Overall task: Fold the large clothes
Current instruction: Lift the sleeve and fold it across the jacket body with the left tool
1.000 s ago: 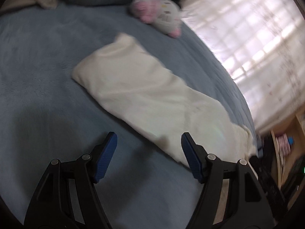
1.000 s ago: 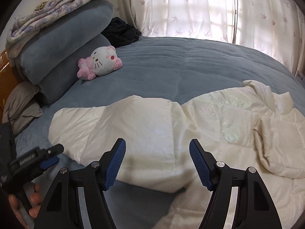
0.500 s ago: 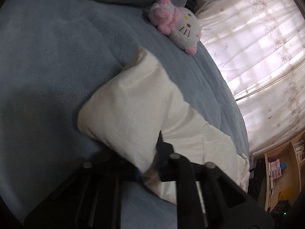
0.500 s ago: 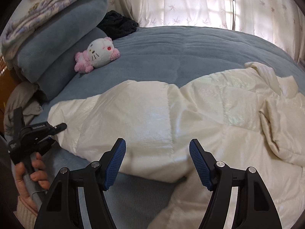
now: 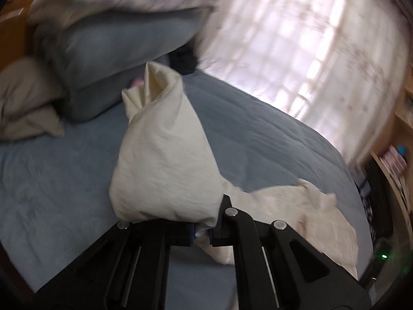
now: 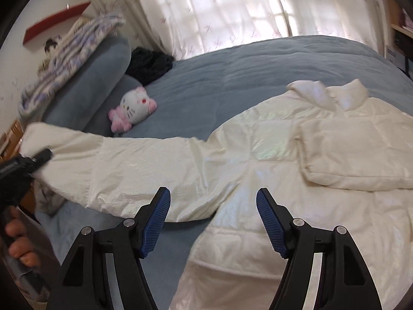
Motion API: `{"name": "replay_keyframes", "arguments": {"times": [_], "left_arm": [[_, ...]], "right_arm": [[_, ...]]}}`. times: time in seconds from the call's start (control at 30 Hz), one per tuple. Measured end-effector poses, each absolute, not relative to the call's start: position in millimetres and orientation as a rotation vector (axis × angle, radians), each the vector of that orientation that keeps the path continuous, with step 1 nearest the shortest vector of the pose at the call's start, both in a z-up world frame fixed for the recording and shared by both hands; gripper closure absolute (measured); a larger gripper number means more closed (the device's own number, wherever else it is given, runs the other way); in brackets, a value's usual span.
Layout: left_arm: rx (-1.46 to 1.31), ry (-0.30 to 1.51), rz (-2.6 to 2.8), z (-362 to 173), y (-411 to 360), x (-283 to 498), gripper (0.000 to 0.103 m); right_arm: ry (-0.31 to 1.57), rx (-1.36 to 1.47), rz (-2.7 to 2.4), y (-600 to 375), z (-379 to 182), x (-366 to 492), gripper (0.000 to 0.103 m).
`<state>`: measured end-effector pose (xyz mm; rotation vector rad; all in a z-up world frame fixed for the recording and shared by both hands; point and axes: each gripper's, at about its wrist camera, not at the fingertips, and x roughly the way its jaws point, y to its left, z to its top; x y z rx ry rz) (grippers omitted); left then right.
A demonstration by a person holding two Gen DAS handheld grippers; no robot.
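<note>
Our left tool (image 5: 202,232) is clenched on the cuff end of the sleeve (image 6: 124,165), lifted off the bed (image 6: 258,62). Right tool (image 6: 213,218) is released, hovering just above the white puffer jacket (image 6: 284,155) near the armpit. We should carry the sleeve across the body, keeping it taut and flat.

The far half of the blue bedspread (image 6: 232,77) lies bare, giving open passage between the curtains (image 6: 227,10) and the cream jacket (image 6: 284,155), which covers the near right. On the far left, stacked blue bedding (image 6: 98,82), a black garment (image 6: 148,64) and a plush toy (image 6: 133,108) block the way. The jacket's raised sleeve (image 6: 124,160) bars the near left.
</note>
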<state>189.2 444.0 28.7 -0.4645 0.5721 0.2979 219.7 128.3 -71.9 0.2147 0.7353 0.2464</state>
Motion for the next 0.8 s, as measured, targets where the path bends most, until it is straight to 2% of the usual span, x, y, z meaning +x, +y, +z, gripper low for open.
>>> {"name": "replay_keyframes", "arguments": {"times": [0.2, 0.43, 0.63, 0.7, 0.8], "left_arm": [[-0.34, 0.568, 0.153, 85.8, 335.8, 207.5, 0.099], [-0.197, 0.62, 0.02, 89.6, 180.7, 242.7, 0.099], [-0.064, 0.718, -0.043, 25.3, 52.4, 278.7, 0.099], [-0.042, 0.772, -0.069, -5.8, 19.2, 286.8, 0.093], [-0.067, 0.898, -0.117, -56.6, -12.7, 298.4, 0.091]], "right_arm": [[0.654, 0.255, 0.18, 49.2, -43.0, 174.1, 0.033], [0.611, 0.342, 0.029, -78.1, -38.7, 131.2, 0.033], [0.63, 0.401, -0.078, -174.3, -54.7, 100.8, 0.033], [0.641, 0.425, -0.101, -204.2, -65.0, 91.7, 0.033], [0.657, 0.472, -0.117, -233.4, -78.4, 83.8, 0.031]]}}
